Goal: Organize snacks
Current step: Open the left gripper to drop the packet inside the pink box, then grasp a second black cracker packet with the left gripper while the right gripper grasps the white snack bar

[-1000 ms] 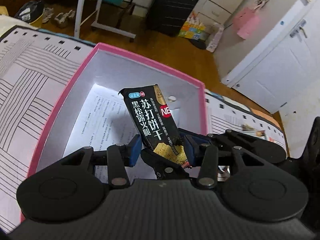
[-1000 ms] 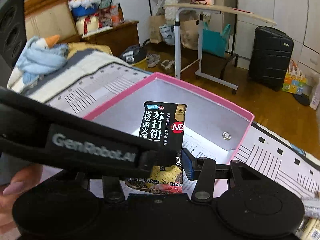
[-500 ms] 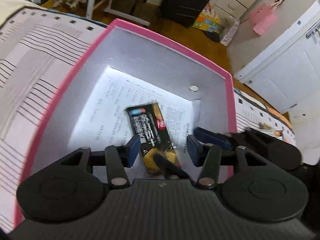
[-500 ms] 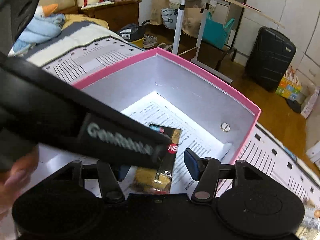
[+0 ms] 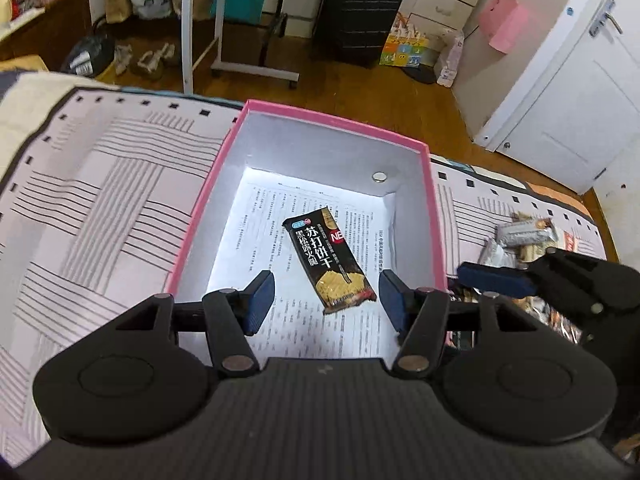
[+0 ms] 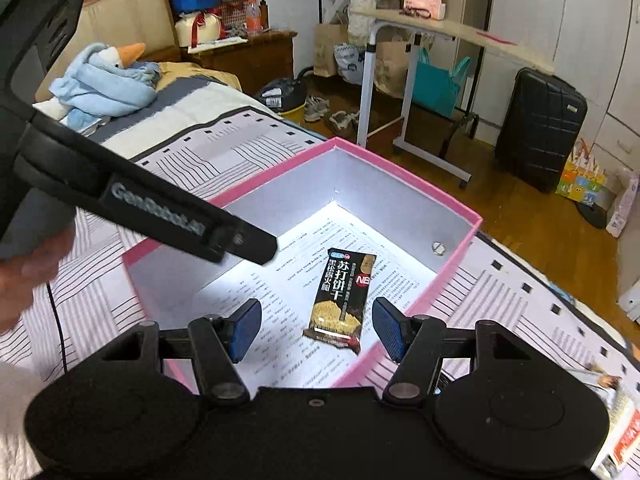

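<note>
Black foil cracker packet lies in pink cardboard box; both jaws wide, empty; next, fetch silver snack packets at bed's right edge.

Black cracker packet in the pink box reads 苏打饼干 and 黑松露火腿 with a red "NB" badge at its one o'clock corner, while the left gripper carries "GenRobot.AI" along its side.

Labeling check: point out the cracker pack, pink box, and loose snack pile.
cracker pack [image 5: 329, 261], left wrist view, middle of the wrapper
pink box [image 5: 334, 120], left wrist view, far rim
snack pile [image 5: 524, 232], left wrist view, silver wrapper on top
</note>
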Demonstrator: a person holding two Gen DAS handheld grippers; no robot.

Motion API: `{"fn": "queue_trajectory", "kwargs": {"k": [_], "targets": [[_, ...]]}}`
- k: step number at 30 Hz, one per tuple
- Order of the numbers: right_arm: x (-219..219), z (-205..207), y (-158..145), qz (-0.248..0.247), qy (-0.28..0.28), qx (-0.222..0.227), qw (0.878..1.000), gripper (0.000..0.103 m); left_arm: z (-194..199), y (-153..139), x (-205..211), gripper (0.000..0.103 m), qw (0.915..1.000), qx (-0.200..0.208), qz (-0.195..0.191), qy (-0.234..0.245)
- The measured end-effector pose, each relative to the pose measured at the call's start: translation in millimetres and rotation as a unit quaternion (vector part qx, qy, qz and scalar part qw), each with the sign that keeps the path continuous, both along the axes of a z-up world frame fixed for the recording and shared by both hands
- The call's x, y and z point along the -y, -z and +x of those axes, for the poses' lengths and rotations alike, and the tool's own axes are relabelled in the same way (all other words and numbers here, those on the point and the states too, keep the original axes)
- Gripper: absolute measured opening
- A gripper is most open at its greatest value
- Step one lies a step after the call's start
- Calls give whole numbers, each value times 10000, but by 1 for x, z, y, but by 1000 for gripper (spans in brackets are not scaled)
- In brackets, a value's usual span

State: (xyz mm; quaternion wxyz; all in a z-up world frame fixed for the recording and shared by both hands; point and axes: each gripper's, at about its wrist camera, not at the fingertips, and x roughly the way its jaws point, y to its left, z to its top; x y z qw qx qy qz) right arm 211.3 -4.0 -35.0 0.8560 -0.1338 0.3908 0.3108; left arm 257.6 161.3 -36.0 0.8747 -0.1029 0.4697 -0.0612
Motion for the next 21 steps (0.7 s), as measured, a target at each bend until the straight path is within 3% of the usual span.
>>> {"fn": "queue_trajectory", "kwargs": {"k": [12,21], "targets": [[101,-81,-50,37,222,340,9992,71,-63,-59,56,57,9931,550,213,1015],[158,-117,-29,-214,565,-31,9982,72,-88,-39,132,57,9795,464,216,1950]]}}
